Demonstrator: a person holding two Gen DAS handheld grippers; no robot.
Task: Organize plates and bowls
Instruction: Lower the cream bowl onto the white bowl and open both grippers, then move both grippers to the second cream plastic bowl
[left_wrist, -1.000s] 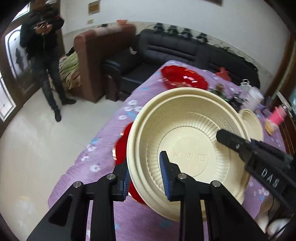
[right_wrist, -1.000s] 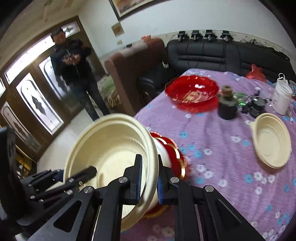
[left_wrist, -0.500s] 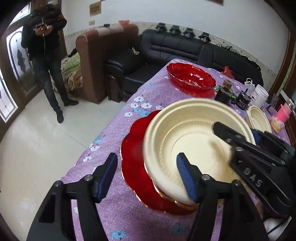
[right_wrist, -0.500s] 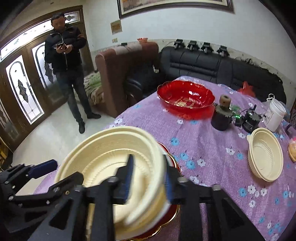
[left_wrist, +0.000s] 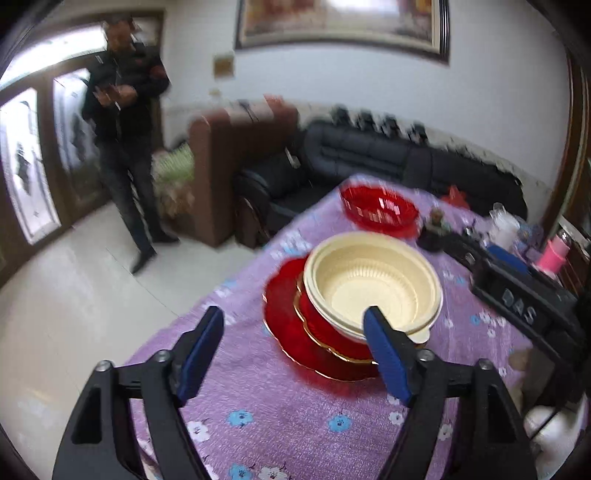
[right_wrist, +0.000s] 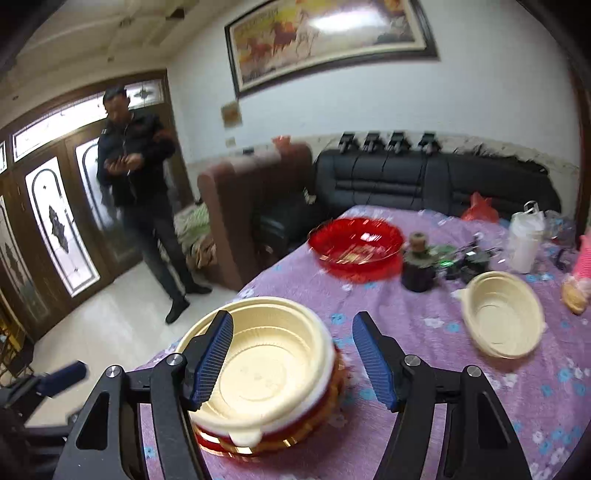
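Both my left gripper (left_wrist: 293, 352) and right gripper (right_wrist: 291, 356) have just been opening, jaws spread, nothing pinched. The cream bowl (left_wrist: 373, 282) sits nested on the red plates (left_wrist: 291, 332) on the desk (left_wrist: 295, 417). I should draw straight back without nudging the stack, then fetch the second cream bowl (right_wrist: 502, 314).

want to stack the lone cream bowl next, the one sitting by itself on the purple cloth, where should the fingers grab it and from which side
Take the lone cream bowl by its rim, one of the fingers inside the wall and one outside. It sits upright and open-mouthed, too wide to span, and the thin rolled lip offers a pinch. Come from the near side with the right gripper, which is open and nearest; the dark jar and clutter crowd its far side.
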